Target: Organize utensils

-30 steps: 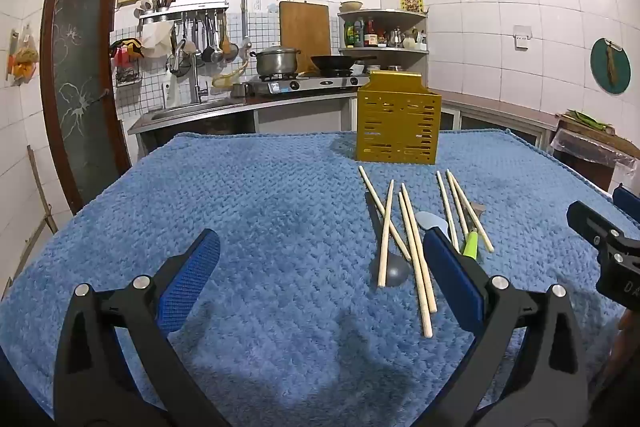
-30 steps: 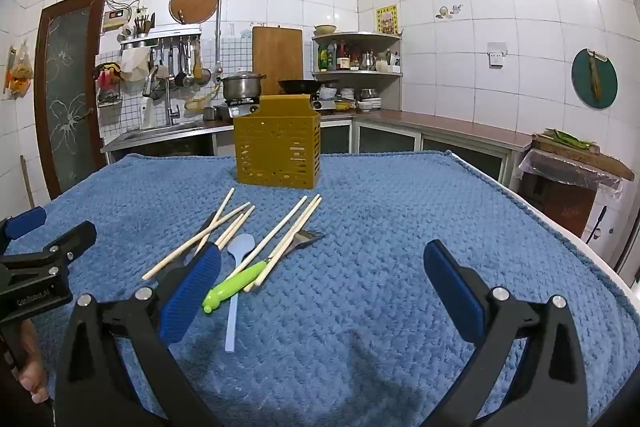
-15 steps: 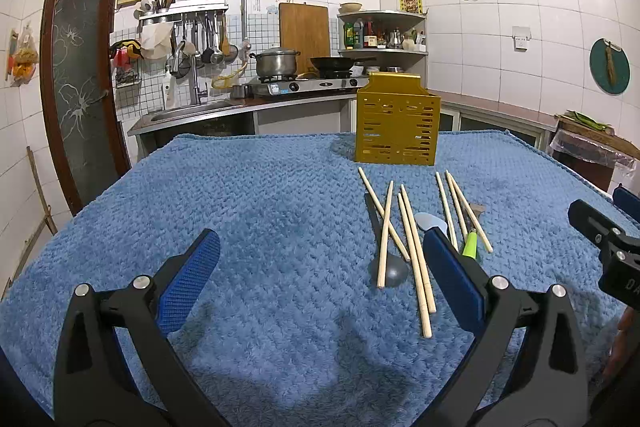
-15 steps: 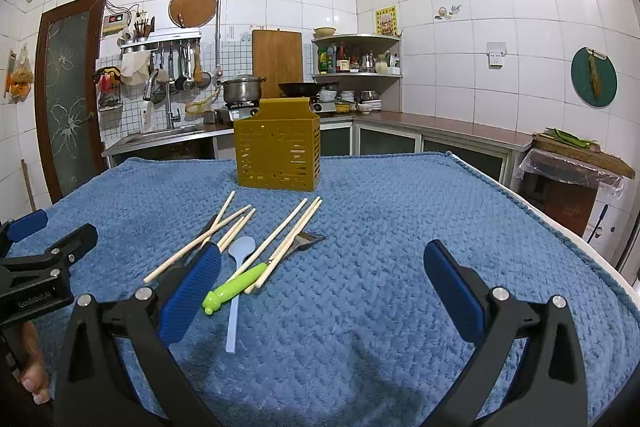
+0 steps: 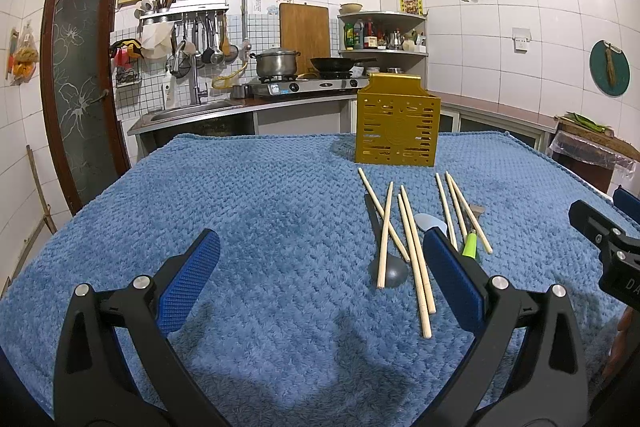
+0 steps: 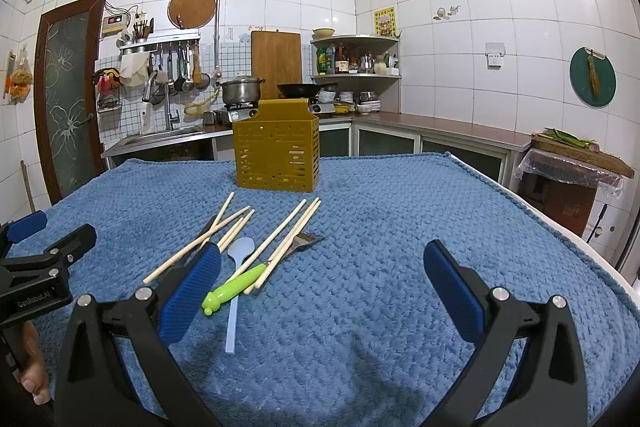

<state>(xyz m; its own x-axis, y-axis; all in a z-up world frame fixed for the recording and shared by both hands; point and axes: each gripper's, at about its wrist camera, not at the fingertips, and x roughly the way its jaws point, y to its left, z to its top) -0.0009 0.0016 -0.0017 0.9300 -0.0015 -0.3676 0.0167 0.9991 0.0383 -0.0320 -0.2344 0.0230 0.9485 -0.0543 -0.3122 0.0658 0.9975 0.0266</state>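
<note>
I judge the task as not yet started: every utensil I can see lies loose on the table (image 6: 400, 227), and I see nothing standing in the holder (image 6: 277, 155), though its inside is hidden from both views. The holder, a yellow slotted box, stands upright toward the far side of the blue cover, just beyond the pile. The chopsticks (image 6: 288, 231) lie scattered in front of it, some crossing one another; in the left view one pair (image 5: 416, 259) reaches nearest to me. A dark spoon (image 5: 386, 267) lies under two crossed sticks, bowl toward me. A pale blue spoon (image 6: 236, 291) lies beside a green-handled tool (image 6: 234, 289), whose handle crosses it; the working end of that tool runs under the chopsticks, and I cannot tell whether the fork tines (image 6: 306, 239) showing there belong to it. My left hand-held gripper (image 5: 320, 275) hovers above bare cover to the left of the pile, fingers spread wide and empty. My right hand-held gripper (image 6: 320, 287) hovers on the right side of the pile, likewise spread wide and holding nothing; its left finger (image 6: 192, 291) hangs in front of the chopstick ends. All work remains: each chopstick, both spoons and the green tool need to be picked up and stood in the holder.
</note>
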